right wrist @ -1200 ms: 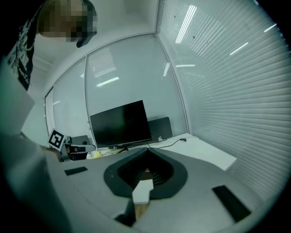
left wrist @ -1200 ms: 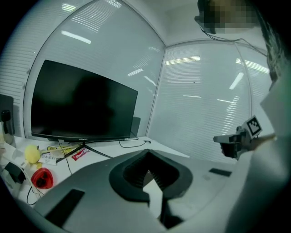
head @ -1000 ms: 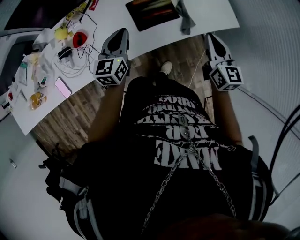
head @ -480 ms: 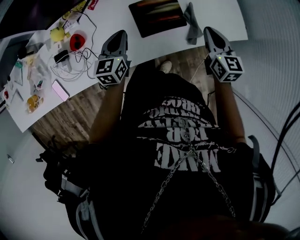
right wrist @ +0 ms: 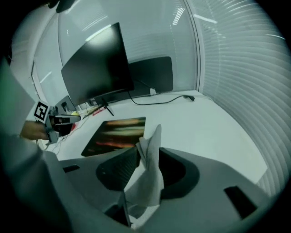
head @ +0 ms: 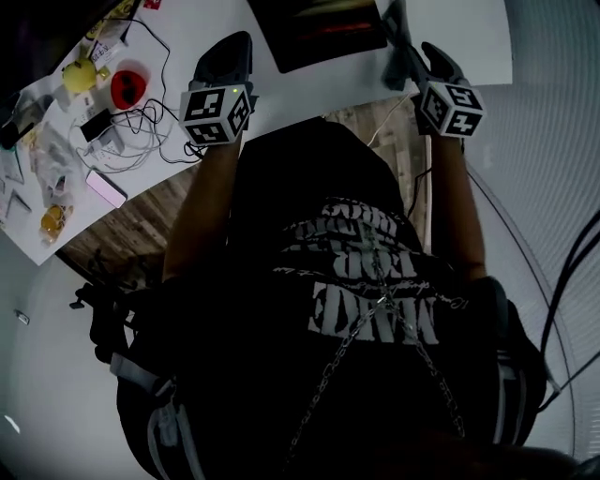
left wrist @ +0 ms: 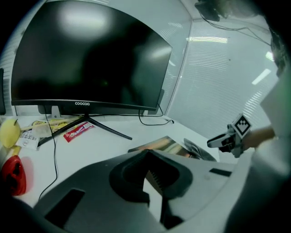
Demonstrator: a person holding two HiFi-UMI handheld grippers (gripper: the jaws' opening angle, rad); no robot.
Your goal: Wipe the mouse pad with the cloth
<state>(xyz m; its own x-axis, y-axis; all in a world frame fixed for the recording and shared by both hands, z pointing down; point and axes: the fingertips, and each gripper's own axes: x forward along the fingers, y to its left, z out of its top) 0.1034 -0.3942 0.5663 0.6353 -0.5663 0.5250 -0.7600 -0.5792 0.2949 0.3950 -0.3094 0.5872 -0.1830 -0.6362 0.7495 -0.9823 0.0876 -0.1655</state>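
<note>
A dark mouse pad (head: 323,28) (right wrist: 113,134) (left wrist: 159,145) with orange streaks lies on the white desk (head: 281,94). Just right of it is the grey cloth (head: 398,42). My right gripper (head: 427,52) (right wrist: 148,152) is at the cloth, over the desk's right end. Its jaws are opening, and a fold of the cloth (right wrist: 148,182) stands up in the gap between them without being pinched. My left gripper (head: 232,47) (left wrist: 148,154) hovers over the desk left of the pad, shut, with nothing in it.
A black monitor (left wrist: 86,59) stands at the back of the desk. Left of the pad are a red object (head: 129,84), a yellow toy (head: 80,73), tangled cables (head: 141,122) and a phone (head: 105,187). Window blinds (right wrist: 245,68) close off the right side.
Both grippers have moved forward and down over the desk. The right one has come from the desk's near edge to the cloth.
</note>
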